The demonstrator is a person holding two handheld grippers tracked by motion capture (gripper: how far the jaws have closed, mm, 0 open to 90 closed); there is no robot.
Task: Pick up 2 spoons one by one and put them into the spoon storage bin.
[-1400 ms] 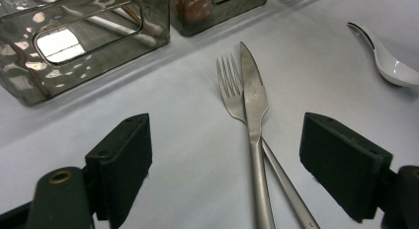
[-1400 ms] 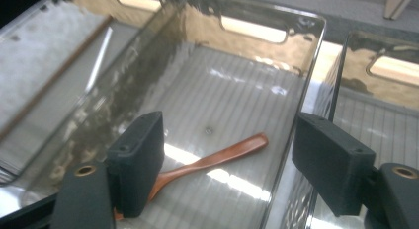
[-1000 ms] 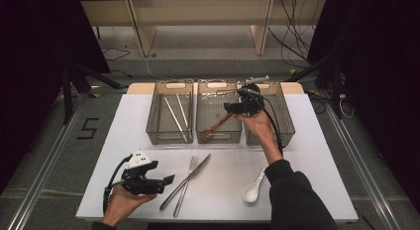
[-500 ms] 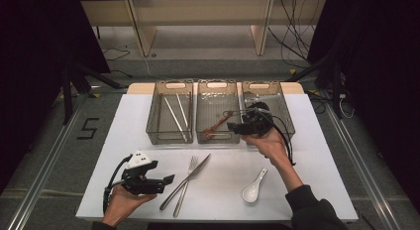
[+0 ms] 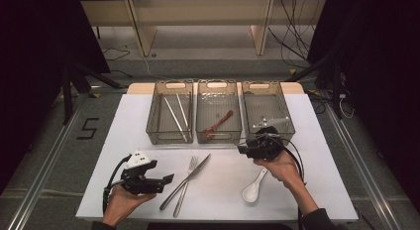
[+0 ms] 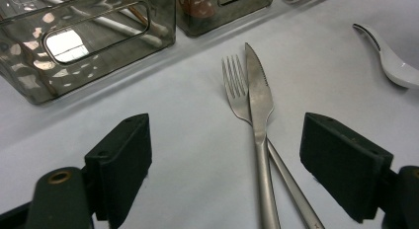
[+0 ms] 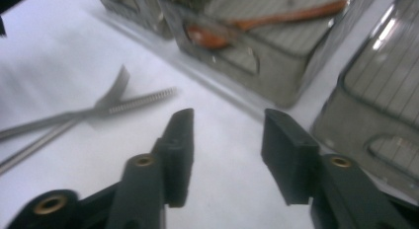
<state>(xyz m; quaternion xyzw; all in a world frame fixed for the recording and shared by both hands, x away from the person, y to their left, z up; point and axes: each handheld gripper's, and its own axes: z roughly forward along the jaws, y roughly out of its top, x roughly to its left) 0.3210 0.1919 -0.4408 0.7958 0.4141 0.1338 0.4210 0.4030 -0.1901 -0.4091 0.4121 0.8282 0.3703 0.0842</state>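
High view: right gripper [image 5: 242, 149], fingers half apart and just closing on nothing, hovers before three bins [image 5: 219, 136]; left gripper [image 5: 171, 179], fingers wide apart, faces crossed fork [image 5: 184, 186] and knife [image 5: 190, 178]; spoon [image 5: 253, 188] nearby.

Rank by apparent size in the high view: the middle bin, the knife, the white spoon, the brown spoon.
1. middle bin
2. knife
3. white spoon and brown spoon: these look about alike in length, so I will not rank them.
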